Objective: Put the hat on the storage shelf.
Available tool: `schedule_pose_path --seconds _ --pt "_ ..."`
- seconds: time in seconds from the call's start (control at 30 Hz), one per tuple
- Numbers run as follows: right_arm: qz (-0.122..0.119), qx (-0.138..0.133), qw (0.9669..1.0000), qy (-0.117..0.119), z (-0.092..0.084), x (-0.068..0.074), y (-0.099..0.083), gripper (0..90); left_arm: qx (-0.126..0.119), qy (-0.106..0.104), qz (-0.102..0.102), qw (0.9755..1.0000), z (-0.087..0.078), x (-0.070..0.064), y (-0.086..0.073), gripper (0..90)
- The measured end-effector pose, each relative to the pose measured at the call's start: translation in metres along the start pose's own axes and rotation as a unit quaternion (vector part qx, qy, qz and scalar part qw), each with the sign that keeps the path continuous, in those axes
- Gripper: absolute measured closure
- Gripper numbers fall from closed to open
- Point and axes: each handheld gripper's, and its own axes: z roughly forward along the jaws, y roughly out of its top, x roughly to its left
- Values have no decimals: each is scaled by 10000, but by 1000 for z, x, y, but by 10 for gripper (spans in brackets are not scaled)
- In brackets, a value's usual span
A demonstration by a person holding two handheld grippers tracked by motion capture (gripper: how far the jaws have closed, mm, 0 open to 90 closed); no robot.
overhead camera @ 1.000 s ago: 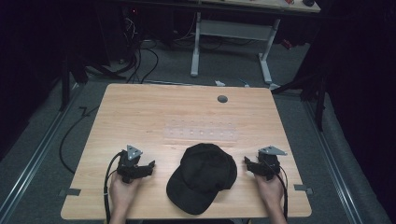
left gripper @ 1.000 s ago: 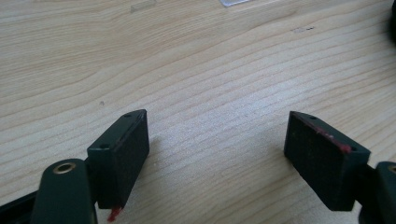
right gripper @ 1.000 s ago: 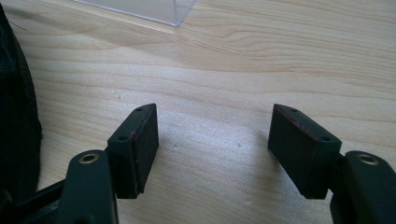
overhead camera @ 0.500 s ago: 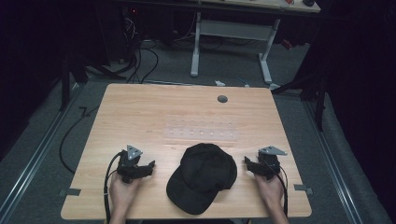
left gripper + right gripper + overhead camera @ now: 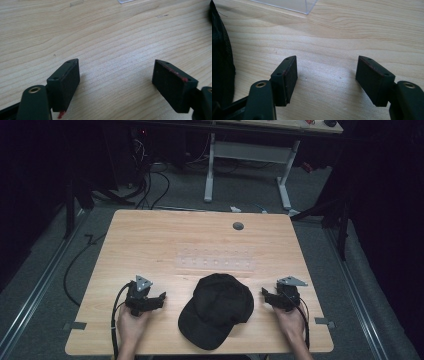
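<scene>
Here, two hands are seen at the near edge of a wooden table (image 5: 150,240), each one holding a black two-jaw gripper. The left hand (image 5: 131,324) comes in from the bottom of the high view, and the left gripper (image 5: 161,300) is held low over the table, pointing toward the middle. In the left gripper view its jaws are spread wide apart, with only bare wood between them, and a little red is seen on the edge of the pads. The right hand (image 5: 291,320) is placed in the same way on the other side, and the right gripper (image 5: 264,293) is pointed inward too. In the right gripper view its jaws are also held wide apart and nothing is gripped between them.

Between the two grippers a black baseball cap (image 5: 217,309) is laid on the table, with its brim toward the near edge and a little to the left. It is near both grippers but not touched by either; its dark fabric is seen at the left edge of the right gripper view.

Beyond the cap a flat transparent thing (image 5: 216,262) is laid on the wood. It is perhaps a clear plastic tray with small holes, but this cannot be told surely. Its clear corner (image 5: 308,7) is seen in the right gripper view. Farther back, a round grey cable hole (image 5: 238,226) is set in the table.
</scene>
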Motion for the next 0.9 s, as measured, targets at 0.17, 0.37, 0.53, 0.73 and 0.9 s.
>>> schedule_pose_path --seconds 0.17,0.37,0.53,0.73,0.9 --pt "20 -116 9999 -7 -5 -1 -2 409 6 -4 -8 10000 0 0 0 225" --pt "132 -320 9991 244 -22 1 -2 425 0 0 0 10000 0 0 0 225" --pt "-49 -482 9981 387 -36 11 1 449 -3 1 -3 10000 0 0 0 225" --pt "-210 -569 9964 596 -48 23 2 466 -3 1 -2 10000 0 0 0 225" --pt "-292 -642 9947 747 -55 33 3 469 -3 2 -2 10000 0 0 0 225"
